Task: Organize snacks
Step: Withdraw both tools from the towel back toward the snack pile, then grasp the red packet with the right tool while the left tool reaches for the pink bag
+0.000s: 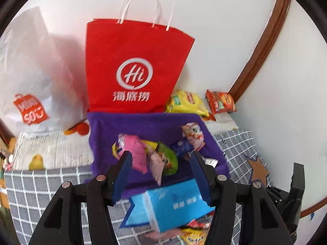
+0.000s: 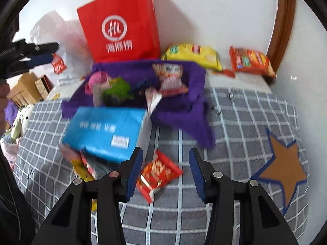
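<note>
A purple fabric bin (image 1: 143,126) (image 2: 179,110) on the checked bed holds several snack packets: pink (image 1: 136,149), green (image 1: 168,159) and white-red (image 1: 193,134). A blue pack (image 1: 175,202) (image 2: 104,130) lies in front of the bin. My left gripper (image 1: 161,163) is open and empty above the bin's near edge. My right gripper (image 2: 165,159) is open above a red snack packet (image 2: 158,172) that lies on the cover between the fingers. More packets (image 2: 81,165) stick out from under the blue pack.
A red paper bag (image 1: 132,67) (image 2: 120,24) stands against the wall behind the bin, a white plastic bag (image 1: 32,77) to its left. Yellow (image 2: 194,56) and orange (image 2: 251,62) chip bags lie by the wall. A brown star (image 2: 284,167) marks the cover at right.
</note>
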Demonstrator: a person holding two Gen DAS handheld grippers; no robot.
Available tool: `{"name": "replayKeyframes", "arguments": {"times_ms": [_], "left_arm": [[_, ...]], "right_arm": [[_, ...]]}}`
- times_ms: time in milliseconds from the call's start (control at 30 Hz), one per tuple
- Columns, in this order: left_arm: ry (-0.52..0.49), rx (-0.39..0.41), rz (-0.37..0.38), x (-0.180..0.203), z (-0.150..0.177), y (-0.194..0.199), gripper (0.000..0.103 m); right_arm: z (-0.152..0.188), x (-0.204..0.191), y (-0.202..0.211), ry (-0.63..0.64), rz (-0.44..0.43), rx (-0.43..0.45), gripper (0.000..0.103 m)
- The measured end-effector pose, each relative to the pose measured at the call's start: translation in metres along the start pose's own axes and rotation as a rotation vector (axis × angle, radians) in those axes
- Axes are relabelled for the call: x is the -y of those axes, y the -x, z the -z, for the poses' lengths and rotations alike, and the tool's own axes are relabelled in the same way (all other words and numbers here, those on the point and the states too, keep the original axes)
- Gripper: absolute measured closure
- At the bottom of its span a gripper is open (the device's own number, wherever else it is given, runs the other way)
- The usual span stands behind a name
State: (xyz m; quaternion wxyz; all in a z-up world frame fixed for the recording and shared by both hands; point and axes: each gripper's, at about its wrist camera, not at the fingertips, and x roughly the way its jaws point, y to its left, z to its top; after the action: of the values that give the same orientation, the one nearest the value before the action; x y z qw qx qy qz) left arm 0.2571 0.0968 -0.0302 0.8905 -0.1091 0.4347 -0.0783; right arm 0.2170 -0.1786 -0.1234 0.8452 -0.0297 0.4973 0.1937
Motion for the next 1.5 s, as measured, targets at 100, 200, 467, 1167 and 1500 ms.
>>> {"name": "replayKeyframes", "arguments": {"times_ms": [100, 200, 467, 1167, 1500], "left_arm": [[0.006, -0.013, -0.027, -0.005, 0.015, 0.006, 0.046], [0.012, -0.031, -0.03, -0.008, 0.032, 0.008, 0.046], [0.03, -0.075, -0.056, -0.021, 0.072, 0.019, 0.046], [0.029, -0.11, -0.052, -0.013, 0.118, 0.018, 0.046], [-0.028, -0.2, -0.073, 0.005, 0.151, -0.029, 0.046]], "right_arm": [[0.015, -0.005, -0.011, -0.021, -0.059, -0.047, 0.056], [0.026, -0.012, -0.022, -0.026, -0.059, -0.071, 0.056], [0.032, -0.008, -0.042, -0.118, -0.052, -0.07, 0.056], [0.053, 0.007, -0.046, 0.016, -0.006, -0.035, 0.061], [0.056, 0.004, -0.052, 0.061, 0.035, 0.065, 0.061]]}}
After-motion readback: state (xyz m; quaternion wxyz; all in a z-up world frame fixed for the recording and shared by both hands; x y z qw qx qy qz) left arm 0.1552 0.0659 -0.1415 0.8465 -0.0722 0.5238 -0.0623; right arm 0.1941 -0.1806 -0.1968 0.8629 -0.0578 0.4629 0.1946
